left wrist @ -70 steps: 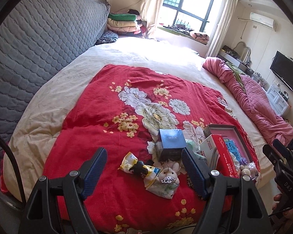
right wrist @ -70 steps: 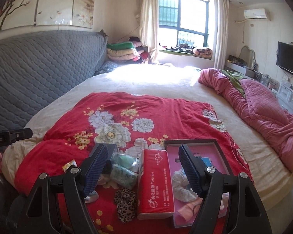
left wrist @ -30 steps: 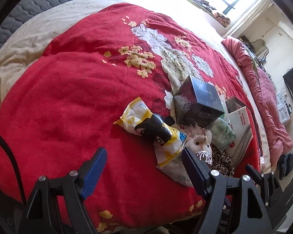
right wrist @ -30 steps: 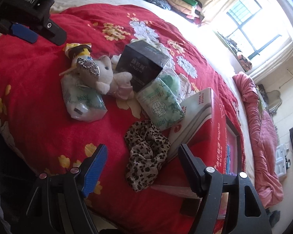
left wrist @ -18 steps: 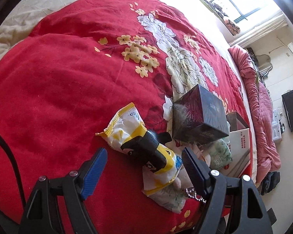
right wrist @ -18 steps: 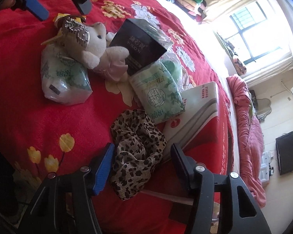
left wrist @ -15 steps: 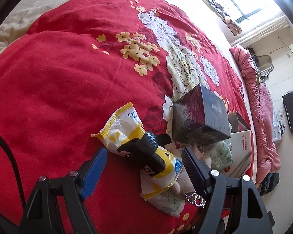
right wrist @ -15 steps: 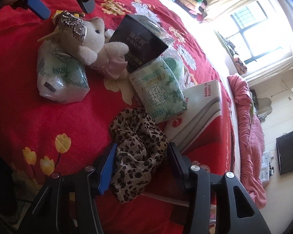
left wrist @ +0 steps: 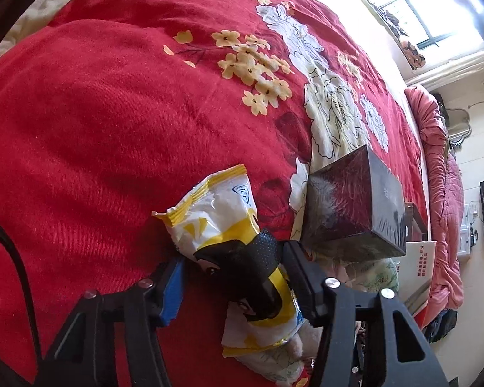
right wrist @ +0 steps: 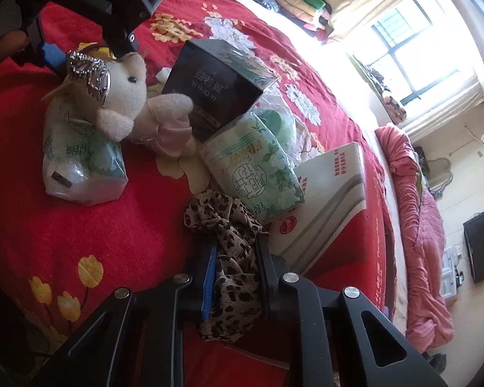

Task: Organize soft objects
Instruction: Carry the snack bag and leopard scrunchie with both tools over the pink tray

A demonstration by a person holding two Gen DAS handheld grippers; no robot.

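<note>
left gripper (left wrist: 232, 277) jaws pinching snack bag (left wrist: 238, 248) | right gripper (right wrist: 234, 258) jaws pinching leopard scarf (right wrist: 229, 242) | black box (right wrist: 216, 87) reads "YI RUO YI"

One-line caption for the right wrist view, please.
Right gripper shut on a leopard-print scrunchie on the red floral quilt, beside tissue packs and a plush toy.

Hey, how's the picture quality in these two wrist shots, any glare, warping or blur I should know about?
Left wrist view: the window is blown out white, fisheye bends the red blanket into a dome, and the black box shows plastic-wrap sheen. Right wrist view: sunlight washes out the bed near the window; the leopard-print cloth stays sharp.
</note>
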